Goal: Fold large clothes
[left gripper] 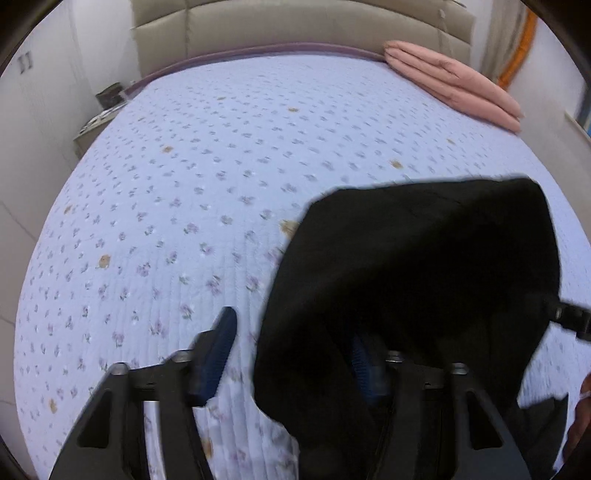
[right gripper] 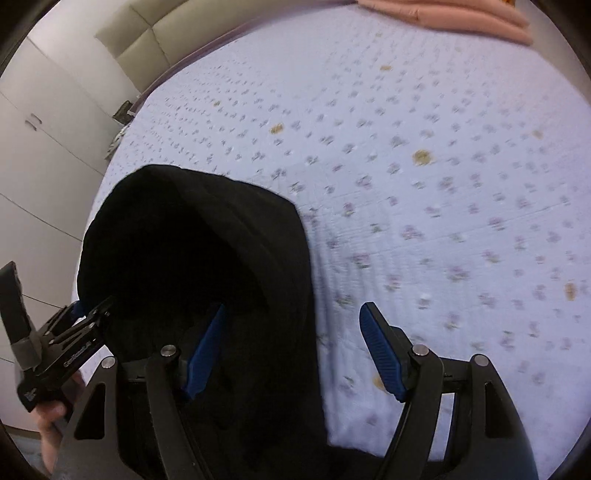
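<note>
- Left wrist view shows a black garment (left gripper: 417, 280) bunched up and raised above the bed, filling the lower right of the frame; the bedspread runs on under its near edge.
- No print or label can be read on the garment itself; the cloth is too dark to make out seams or which part of the clothing this is.
- The left gripper (left gripper: 291, 354) has its jaws spread wide. Its left blue pad (left gripper: 216, 360) stands bare over the bedspread, while the garment drapes over the right finger, so only a strip of that blue pad shows through.
- Whether the left gripper pinches any cloth cannot be told; the pads are well apart.
- From the right wrist view, the same garment (right gripper: 192, 266) hangs over the left finger of the right gripper (right gripper: 295, 350), whose jaws are also wide apart; its right pad (right gripper: 382, 356) is bare, clear of the cloth.
- At the left edge of that view the other gripper reaches into the garment's side, with white lettering on its body too blurred to read.
- Beneath lies a pale lilac floral bedspread (left gripper: 184, 192).
- A folded pink blanket (left gripper: 454, 83) sits at the far right corner by the beige padded headboard (left gripper: 295, 26).
- White cupboard doors (right gripper: 48, 122) stand to the left of the bed.
</note>
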